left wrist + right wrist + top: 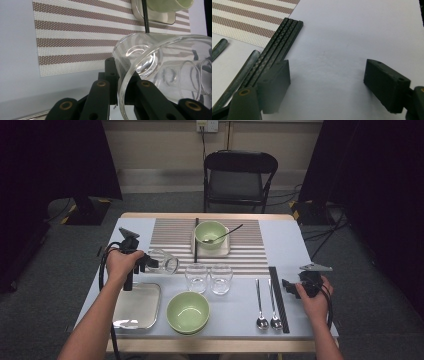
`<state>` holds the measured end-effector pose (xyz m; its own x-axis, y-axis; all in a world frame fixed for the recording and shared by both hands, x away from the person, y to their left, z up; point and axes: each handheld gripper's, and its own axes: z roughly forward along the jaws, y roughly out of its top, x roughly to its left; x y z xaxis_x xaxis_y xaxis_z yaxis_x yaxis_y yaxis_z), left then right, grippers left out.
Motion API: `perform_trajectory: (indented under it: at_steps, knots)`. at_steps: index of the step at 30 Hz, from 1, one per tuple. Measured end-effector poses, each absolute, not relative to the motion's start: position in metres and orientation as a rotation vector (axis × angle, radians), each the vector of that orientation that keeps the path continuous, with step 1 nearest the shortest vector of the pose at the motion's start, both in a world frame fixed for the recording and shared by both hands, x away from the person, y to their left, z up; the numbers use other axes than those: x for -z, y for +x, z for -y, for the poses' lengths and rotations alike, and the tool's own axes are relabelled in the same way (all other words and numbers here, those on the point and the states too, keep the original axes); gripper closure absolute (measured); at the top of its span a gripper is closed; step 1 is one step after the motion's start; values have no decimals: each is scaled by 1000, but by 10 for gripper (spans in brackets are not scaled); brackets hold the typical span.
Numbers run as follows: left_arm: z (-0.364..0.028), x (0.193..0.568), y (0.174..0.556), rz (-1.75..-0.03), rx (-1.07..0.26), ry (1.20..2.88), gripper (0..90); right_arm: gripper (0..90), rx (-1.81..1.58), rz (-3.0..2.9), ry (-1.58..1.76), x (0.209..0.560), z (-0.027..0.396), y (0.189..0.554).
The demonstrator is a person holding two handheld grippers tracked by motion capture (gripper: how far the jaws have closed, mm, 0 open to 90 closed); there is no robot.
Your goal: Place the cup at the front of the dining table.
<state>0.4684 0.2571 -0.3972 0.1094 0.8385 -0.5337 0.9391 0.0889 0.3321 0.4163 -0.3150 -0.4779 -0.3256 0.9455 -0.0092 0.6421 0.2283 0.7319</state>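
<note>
Item count, located relative to the striped placemat (170,236):

- Glasses: three. One (163,261) tipped at the mat's near left corner; two upright (196,277) (221,279) at its near edge.
- Green bowls: two. One (210,232) on the mat, one (188,311) nearer than it.
- Spoons: three. One (223,235) in the bowl on the mat; two (259,302) (273,302) near the mat's right corner.
- Trays: two (137,306) (223,251).
- Chopstick sets: two (279,297) (196,240).

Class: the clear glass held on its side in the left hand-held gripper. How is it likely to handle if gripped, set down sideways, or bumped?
The glass looks smooth, so it may slip in the left hand-held gripper, which pinches its rim. Being round, it would probably roll if laid sideways. It looks thin-walled, so likely breakable against the two upright glasses.
</note>
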Motion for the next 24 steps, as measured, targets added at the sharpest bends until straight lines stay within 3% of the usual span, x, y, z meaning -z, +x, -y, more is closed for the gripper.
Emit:
perform_trajectory:
  at_steps: [24]
  knots:
    - [-262,400,475,-1763,190,1697,859,202,-885,-2051,1455,478,315,416]
